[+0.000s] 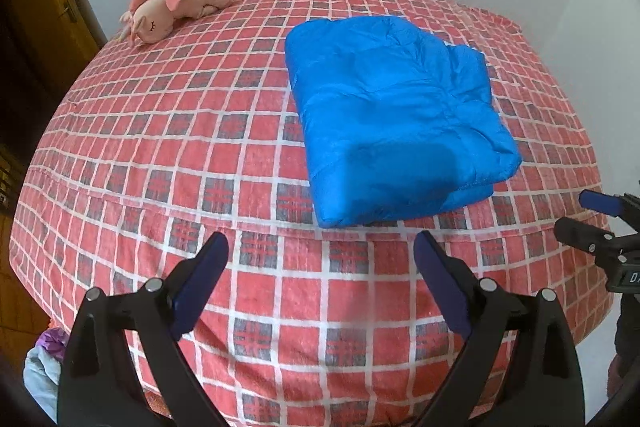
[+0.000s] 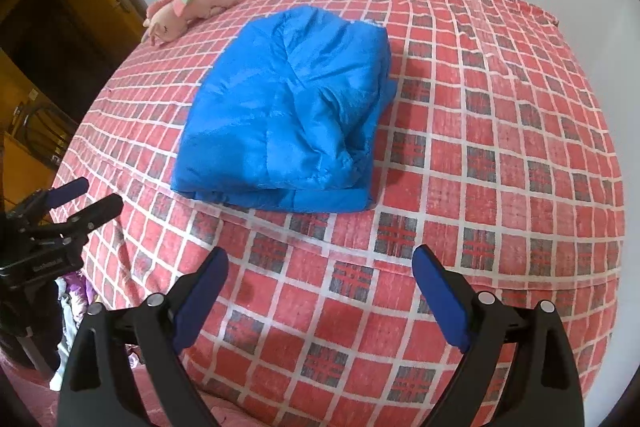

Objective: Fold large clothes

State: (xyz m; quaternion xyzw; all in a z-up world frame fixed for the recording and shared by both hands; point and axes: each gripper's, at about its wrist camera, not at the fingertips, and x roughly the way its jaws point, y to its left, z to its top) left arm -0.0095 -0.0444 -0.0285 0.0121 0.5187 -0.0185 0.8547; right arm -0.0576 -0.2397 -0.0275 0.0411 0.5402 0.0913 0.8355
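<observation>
A blue puffy jacket (image 1: 394, 119) lies folded into a thick rectangle on the red checked bed (image 1: 160, 131); it also shows in the right wrist view (image 2: 284, 119). My left gripper (image 1: 322, 251) is open and empty, held back over the bed's near edge, short of the jacket. My right gripper (image 2: 320, 263) is open and empty, also over the near edge, apart from the jacket. The right gripper shows at the right edge of the left wrist view (image 1: 580, 215). The left gripper shows at the left edge of the right wrist view (image 2: 96, 195).
A pink plush unicorn (image 1: 176, 3) lies at the bed's far left corner, also in the right wrist view (image 2: 188, 7). A white wall stands behind the bed. A wooden door (image 1: 44, 19) is at left. Loose clothes (image 2: 76, 299) lie on the floor at lower left.
</observation>
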